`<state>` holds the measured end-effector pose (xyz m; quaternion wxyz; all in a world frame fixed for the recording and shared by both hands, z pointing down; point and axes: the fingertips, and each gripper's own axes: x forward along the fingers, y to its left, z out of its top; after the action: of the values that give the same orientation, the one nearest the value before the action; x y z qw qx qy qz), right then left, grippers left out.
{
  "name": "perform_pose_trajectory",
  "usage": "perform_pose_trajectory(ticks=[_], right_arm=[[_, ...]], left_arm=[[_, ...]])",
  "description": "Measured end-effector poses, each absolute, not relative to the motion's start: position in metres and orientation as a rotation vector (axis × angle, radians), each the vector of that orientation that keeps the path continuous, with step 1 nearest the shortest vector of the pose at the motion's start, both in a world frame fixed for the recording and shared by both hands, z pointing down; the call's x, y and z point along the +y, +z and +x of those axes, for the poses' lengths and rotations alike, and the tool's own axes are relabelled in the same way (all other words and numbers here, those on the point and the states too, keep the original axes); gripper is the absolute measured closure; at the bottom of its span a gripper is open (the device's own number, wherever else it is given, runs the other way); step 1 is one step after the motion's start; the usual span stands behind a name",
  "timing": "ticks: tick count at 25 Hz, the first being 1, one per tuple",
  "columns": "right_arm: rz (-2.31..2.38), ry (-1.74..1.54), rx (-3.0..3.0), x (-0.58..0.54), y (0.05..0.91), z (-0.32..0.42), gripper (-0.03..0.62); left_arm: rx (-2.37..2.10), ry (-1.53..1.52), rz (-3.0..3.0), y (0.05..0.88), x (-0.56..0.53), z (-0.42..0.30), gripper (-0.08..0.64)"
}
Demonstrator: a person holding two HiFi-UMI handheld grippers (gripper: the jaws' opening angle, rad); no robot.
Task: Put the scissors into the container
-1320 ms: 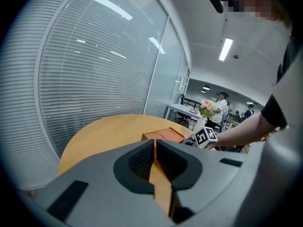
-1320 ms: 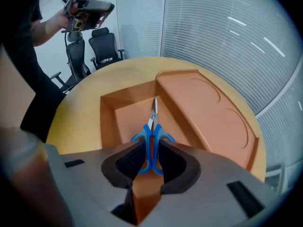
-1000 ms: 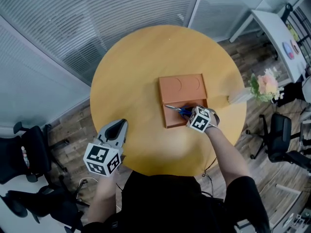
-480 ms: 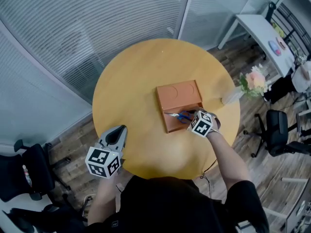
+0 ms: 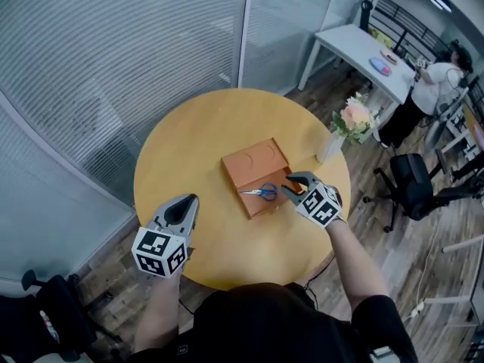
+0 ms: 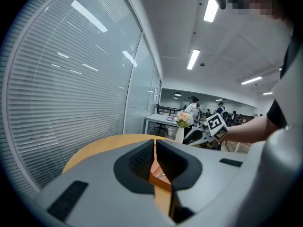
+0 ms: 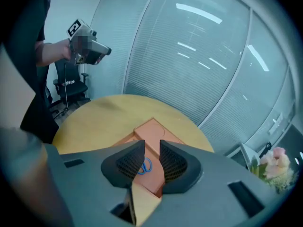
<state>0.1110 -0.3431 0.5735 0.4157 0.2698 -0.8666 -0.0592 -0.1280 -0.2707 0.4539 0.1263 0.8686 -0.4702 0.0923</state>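
Note:
The blue-handled scissors (image 5: 262, 192) lie in the front compartment of the orange container (image 5: 252, 162) on the round wooden table (image 5: 181, 150). My right gripper (image 5: 290, 187) hovers just right of them and above; its jaws have just been closing, stand apart, and hold nothing. In the right gripper view the scissors (image 7: 144, 166) show far below through the gap of that gripper (image 7: 152, 147), inside the container (image 7: 152, 128). My left gripper (image 5: 182, 205) is at the table's near left edge, jaws together and empty; in its own view the left gripper (image 6: 155, 144) shows only a thin slit.
A vase of pink flowers (image 5: 337, 132) stands at the table's right rim. Beyond it are a white desk (image 5: 349, 45), a person (image 5: 435, 82) and a black office chair (image 5: 413, 182). Glass walls with blinds close off the far and left sides.
My right gripper has let go of the scissors and lifted away to the right; they stay lying in the container. The left gripper has risen a little at the table edge.

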Motion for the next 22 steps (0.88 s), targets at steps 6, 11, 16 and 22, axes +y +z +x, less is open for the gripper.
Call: perform_pose_trajectory(ticks=[6,11,16,22], right_arm=[[0.688,-0.291,-2.289,-0.322,0.496,0.124,0.488],[0.73,-0.394,-2.429,-0.315,0.422,0.135,0.494],[0.845,-0.468,-2.629,-0.3,0.352,0.143,0.502],[1.041,-0.395,-2.897,-0.288,0.301,0.158,0.525]], left_arm=[[-1.383,0.228,2.604,0.416,-0.277,-0.096,0.535],[-1.383,0.215,2.679,0.381,-0.288,-0.058,0.535],[-1.391,0.151,2.748,0.34,-0.289,-0.021,0.535],[-1.379,0.172,2.807,0.322,-0.297,0.012,0.535]])
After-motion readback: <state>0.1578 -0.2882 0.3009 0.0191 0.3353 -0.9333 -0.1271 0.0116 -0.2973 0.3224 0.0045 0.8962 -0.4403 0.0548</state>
